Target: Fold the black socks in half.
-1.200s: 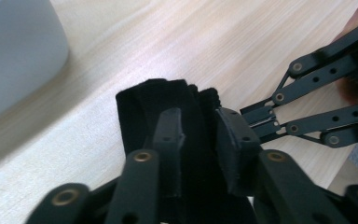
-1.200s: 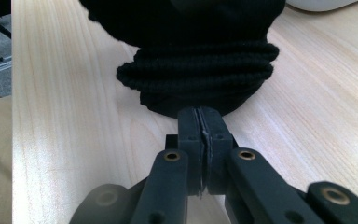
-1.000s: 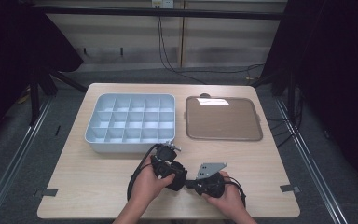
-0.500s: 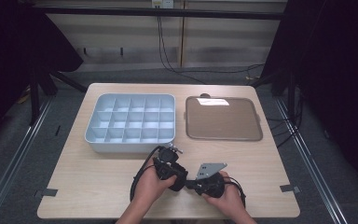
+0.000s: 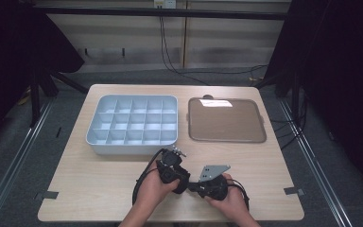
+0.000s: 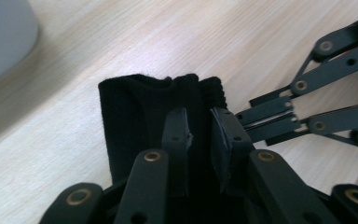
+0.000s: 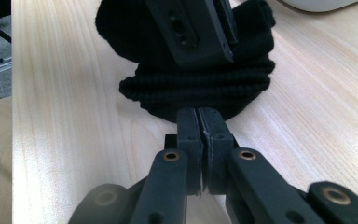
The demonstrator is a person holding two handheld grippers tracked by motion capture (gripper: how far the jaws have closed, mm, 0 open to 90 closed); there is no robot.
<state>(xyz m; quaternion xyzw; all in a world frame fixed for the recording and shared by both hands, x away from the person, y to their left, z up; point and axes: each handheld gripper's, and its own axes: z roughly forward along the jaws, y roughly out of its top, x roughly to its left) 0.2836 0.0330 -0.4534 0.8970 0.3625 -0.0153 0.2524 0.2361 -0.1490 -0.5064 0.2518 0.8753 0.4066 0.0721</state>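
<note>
A black knit cloth [image 6: 135, 107] lies bunched on the wooden table near its front edge. My left gripper [image 6: 199, 116] has its jaws pressed into the cloth's folds, with a narrow strip of fabric between them. My right gripper [image 7: 198, 116] is shut on the near rim of the cloth [image 7: 200, 88]. In the high view the left gripper [image 5: 172, 171] and the right gripper [image 5: 194, 185] meet tip to tip, each held in a hand. The right gripper's linkage [image 6: 307, 107] comes in from the right of the left gripper view.
A pale blue tray [image 5: 133, 142] with several compartments stands just beyond the grippers. Its corner [image 6: 4, 37] sits close to the cloth. A flat brown tray [image 5: 227, 120] lies at the back right. Bare wood stretches left and right of the hands.
The left hand and its gripper have slid slightly toward the table's front edge. The right gripper has barely moved.
</note>
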